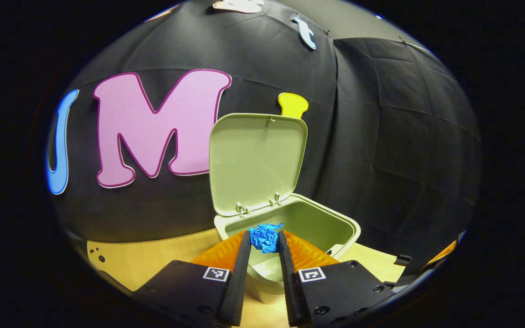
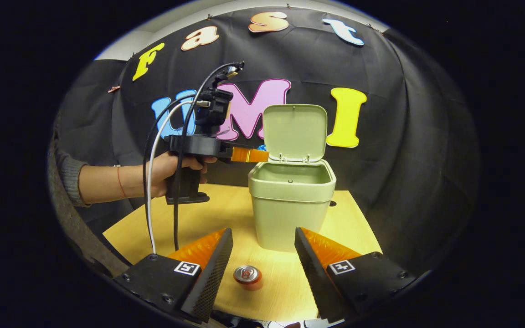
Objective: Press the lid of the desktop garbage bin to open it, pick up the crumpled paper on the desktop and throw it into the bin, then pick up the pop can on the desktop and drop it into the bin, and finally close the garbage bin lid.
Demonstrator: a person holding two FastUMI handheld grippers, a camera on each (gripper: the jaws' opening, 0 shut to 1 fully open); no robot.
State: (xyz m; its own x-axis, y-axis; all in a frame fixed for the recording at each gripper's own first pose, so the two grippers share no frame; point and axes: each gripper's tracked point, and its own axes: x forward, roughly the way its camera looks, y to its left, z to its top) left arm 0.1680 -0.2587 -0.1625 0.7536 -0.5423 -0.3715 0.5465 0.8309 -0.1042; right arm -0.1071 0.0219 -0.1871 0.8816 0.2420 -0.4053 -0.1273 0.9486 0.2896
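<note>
In the left gripper view, the left claw [image 1: 265, 241] had its two fingers drawn close together and pressed on the crumpled paper [image 1: 265, 237], a blue wad pinched at the fingertips. The wad hung over the near rim of the garbage bin [image 1: 335, 228], at the edge of its open mouth. The bin's lid [image 1: 255, 159] stood raised on its hinges at the back. The bin rested on the light wooden worktop [image 1: 153, 259].

In the right gripper view, the right claw [image 2: 262, 255] was spread wide with nothing between its fingers, poised above the worktop [image 2: 226, 209]. The pop can [image 2: 248, 276] stood upright on the worktop between the two fingers, touching neither. Beyond it was the garbage bin [image 2: 292, 209], its lid [image 2: 295, 132] up. A hand [image 2: 164, 173] held the left claw [image 2: 262, 152] level at the bin's far left rim; a speck of blue at its tip was probably the paper, though it was too small to be sure. Cables [image 2: 151, 182] hung from that gripper's body.
</note>
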